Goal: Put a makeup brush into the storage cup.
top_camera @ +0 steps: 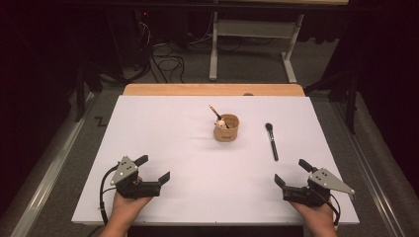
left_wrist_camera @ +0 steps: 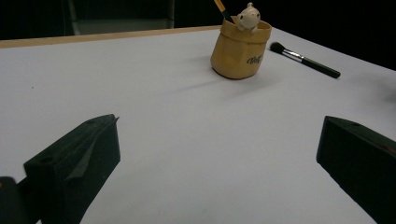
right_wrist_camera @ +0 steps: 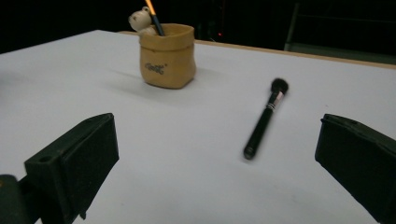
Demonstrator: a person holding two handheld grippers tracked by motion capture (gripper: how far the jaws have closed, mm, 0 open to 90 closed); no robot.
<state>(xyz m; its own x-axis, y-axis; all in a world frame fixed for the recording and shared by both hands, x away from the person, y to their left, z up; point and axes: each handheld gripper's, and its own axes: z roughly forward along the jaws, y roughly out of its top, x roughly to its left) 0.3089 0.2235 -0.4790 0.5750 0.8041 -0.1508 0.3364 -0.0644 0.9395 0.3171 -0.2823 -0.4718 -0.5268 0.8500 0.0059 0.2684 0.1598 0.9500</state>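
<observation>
While resting low at the near right of the white worktop (top_camera: 163, 148), right claw (top_camera: 293, 172) stood wide with nothing between the jaws. Lay just beyond it, flat on the sheet: black makeup brush (top_camera: 271, 139), bristles pointing away, handle end toward the claw. Stood left of the brush, near but apart: tan pot (top_camera: 226, 128) holding a pencil. Left claw (top_camera: 154, 169) likewise wide, empty, at the near left.

White table (top_camera: 163, 148) with a wooden far edge (top_camera: 212, 89). Beyond it on the floor, tangled black cables (top_camera: 165, 61) and a pale metal frame (top_camera: 252, 44).
</observation>
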